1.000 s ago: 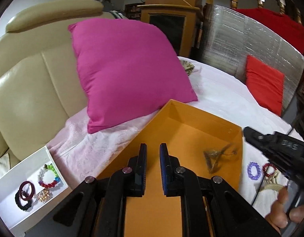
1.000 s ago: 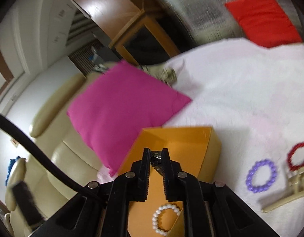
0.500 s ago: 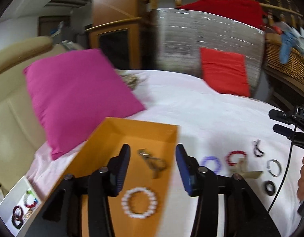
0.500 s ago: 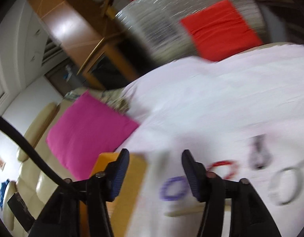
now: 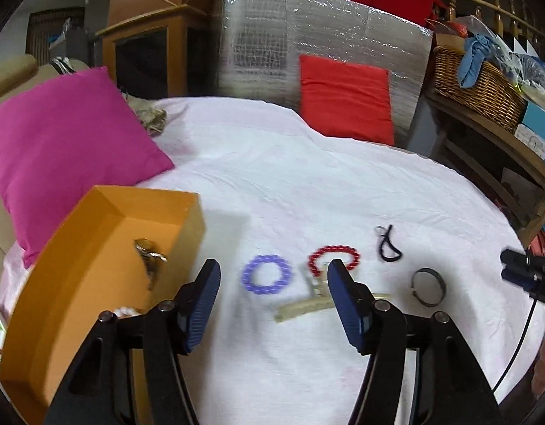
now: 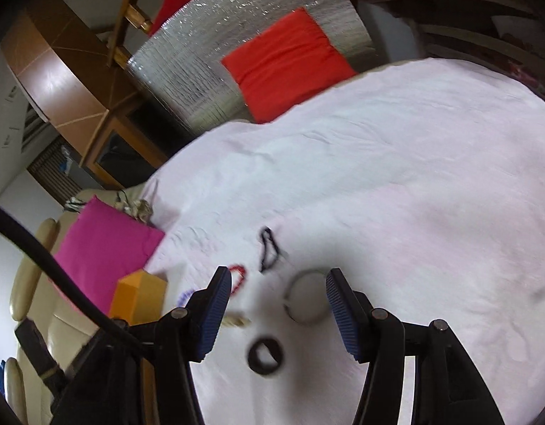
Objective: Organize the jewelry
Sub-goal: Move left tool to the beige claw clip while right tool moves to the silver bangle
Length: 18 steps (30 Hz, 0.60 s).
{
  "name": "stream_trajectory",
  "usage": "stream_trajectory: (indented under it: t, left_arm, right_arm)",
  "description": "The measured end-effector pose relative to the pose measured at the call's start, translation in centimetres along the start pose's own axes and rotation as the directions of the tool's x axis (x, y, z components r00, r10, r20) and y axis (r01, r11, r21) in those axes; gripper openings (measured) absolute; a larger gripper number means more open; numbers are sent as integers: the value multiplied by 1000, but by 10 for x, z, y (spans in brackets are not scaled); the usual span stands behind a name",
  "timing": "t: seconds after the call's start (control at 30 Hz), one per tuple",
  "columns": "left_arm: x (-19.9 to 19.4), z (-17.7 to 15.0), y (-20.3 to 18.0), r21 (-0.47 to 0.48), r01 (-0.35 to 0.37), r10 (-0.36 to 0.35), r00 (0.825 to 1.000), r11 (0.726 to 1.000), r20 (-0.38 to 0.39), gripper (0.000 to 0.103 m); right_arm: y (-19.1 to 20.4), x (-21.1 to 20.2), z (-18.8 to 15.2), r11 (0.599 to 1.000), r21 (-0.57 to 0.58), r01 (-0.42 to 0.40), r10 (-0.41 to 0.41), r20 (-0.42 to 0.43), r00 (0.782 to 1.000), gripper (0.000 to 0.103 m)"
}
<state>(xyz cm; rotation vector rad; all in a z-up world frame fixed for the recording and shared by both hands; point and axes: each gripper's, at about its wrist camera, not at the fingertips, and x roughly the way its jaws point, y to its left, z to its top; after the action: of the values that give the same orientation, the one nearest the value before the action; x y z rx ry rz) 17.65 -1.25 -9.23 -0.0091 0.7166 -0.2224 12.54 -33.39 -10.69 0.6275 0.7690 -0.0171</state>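
Observation:
On the white cloth lie a purple bead bracelet (image 5: 267, 275), a red bead bracelet (image 5: 334, 255), a beige hair clip (image 5: 309, 302), a black cord loop (image 5: 387, 245) and a grey bangle (image 5: 428, 287). The orange box (image 5: 88, 265) at left holds a metal clip (image 5: 148, 253). My left gripper (image 5: 274, 301) is open and empty above the purple bracelet and hair clip. My right gripper (image 6: 277, 313) is open and empty over the grey bangle (image 6: 306, 301), with a dark ring (image 6: 265, 354) below it and the black cord (image 6: 269, 248) beyond.
A magenta pillow (image 5: 60, 148) leans behind the box. A red cushion (image 5: 345, 99) rests against a silver foil panel (image 5: 308, 39) at the back. A wicker basket (image 5: 478, 81) sits on a wooden shelf at right. The right gripper shows at the right edge (image 5: 527, 276).
Both grippers opened wide and swung right, from over the orange box to over the jewelry on the cloth. The right gripper let a white bead bracelet go into the box.

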Motion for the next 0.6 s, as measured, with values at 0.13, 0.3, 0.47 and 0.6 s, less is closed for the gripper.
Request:
stream_trajectory:
  t: [0.13, 0.3, 0.47, 0.6]
  left_arm:
    - [11, 1, -9, -39, 32, -33, 999, 999, -32, 64]
    - [25, -1, -9, -14, -10, 9, 998, 1000, -60, 64]
    - [35, 3, 0, -17, -27, 26, 997, 999, -78, 64]
    - [45, 8, -3, -22, -14, 12, 996, 1000, -87, 65]
  right_arm:
    - [-14, -6, -6, 1000, 7, 31, -30, -39, 999, 60]
    - [-37, 4, -7, 998, 50, 39, -34, -89, 995, 60]
    - [-43, 27, 1, 993, 114, -5, 21, -144, 989, 60]
    - [-31, 42, 4, 997, 80, 8, 6, -171, 985, 61]
